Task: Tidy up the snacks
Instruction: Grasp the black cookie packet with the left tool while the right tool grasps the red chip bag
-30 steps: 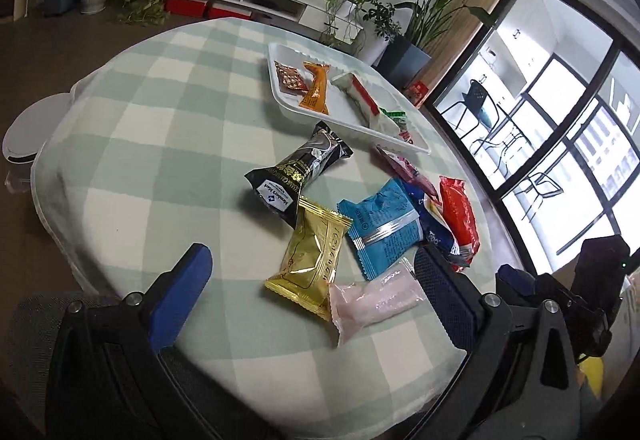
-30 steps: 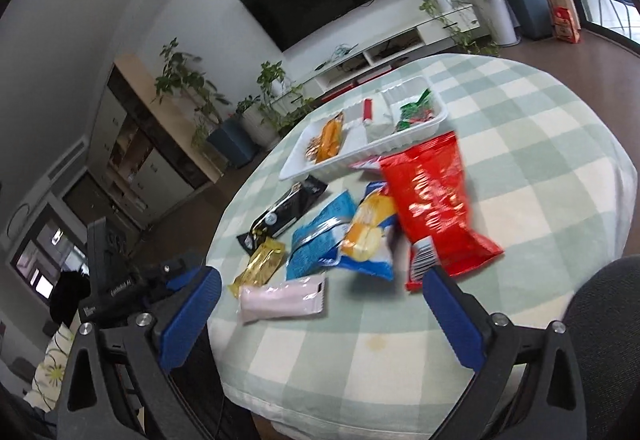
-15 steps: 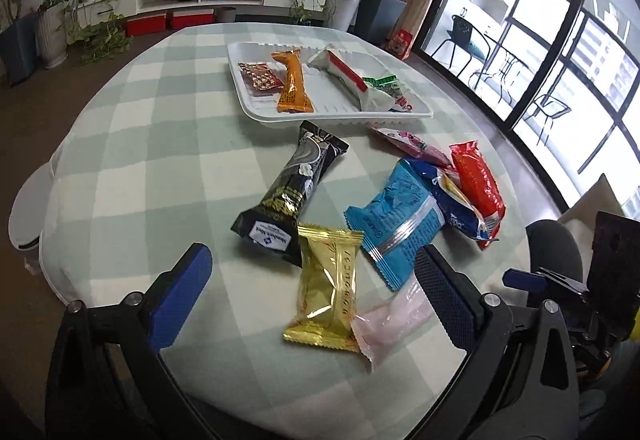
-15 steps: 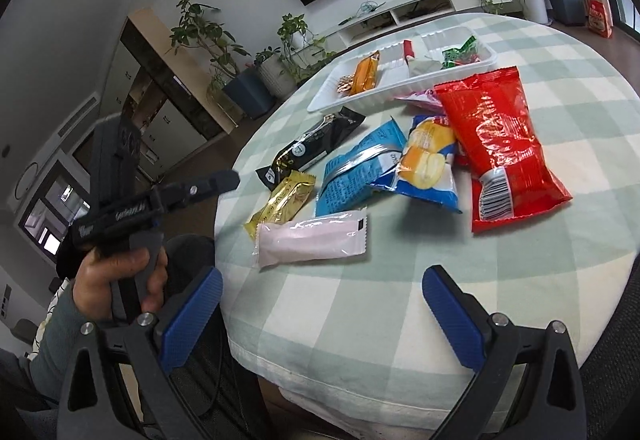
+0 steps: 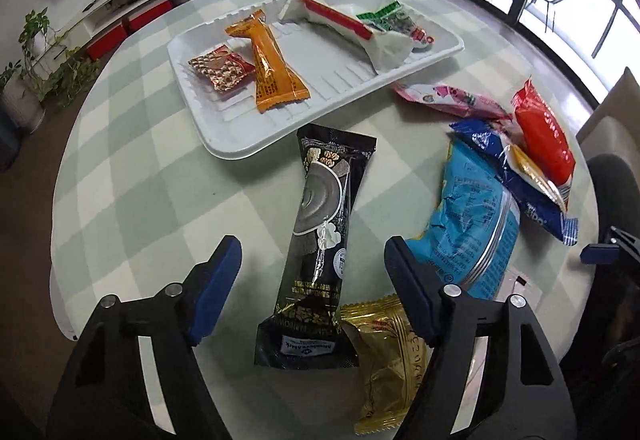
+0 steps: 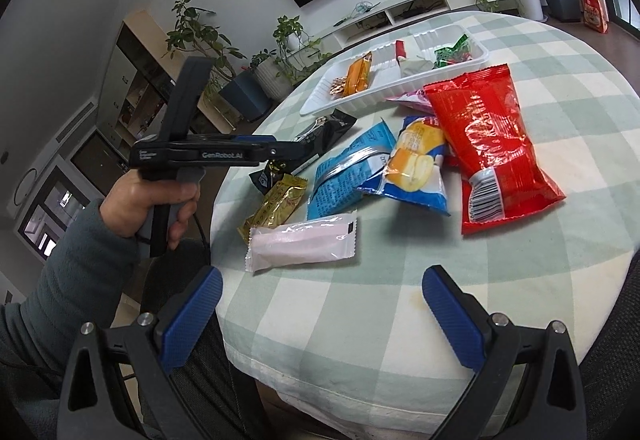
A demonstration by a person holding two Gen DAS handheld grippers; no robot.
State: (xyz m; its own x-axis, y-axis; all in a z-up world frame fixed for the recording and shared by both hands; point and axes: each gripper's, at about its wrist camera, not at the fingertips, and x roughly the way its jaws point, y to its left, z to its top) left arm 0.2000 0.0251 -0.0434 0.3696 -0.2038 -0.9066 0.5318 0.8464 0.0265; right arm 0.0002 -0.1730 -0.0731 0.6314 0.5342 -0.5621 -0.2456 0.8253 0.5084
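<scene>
My left gripper [image 5: 314, 256] is open, its jaws straddling a long black snack bar [image 5: 320, 240] on the checked tablecloth, just above it. A gold packet [image 5: 384, 360] lies beside the bar's near end, with a light blue bag [image 5: 468, 232] to the right. A white tray [image 5: 240, 143] beyond holds an orange packet [image 5: 272, 67], a small red packet [image 5: 220, 67] and several others. My right gripper [image 6: 320, 296] is open and empty at the table's near edge, short of a pale pink packet [image 6: 300, 246]. The left gripper also shows in the right wrist view [image 6: 280, 151].
A big red chip bag [image 6: 488, 143] and a blue-and-yellow bag [image 6: 416, 163] lie right of the light blue bag [image 6: 344, 175]. A pink packet [image 5: 444, 99] sits near the tray's right end. The round table's edge [image 6: 320, 380] drops off close to my right gripper. A dark chair [image 5: 612, 191] stands at the right.
My left gripper has moved forward and down over the table and now straddles the black snack bar. My right gripper has shifted only a little.
</scene>
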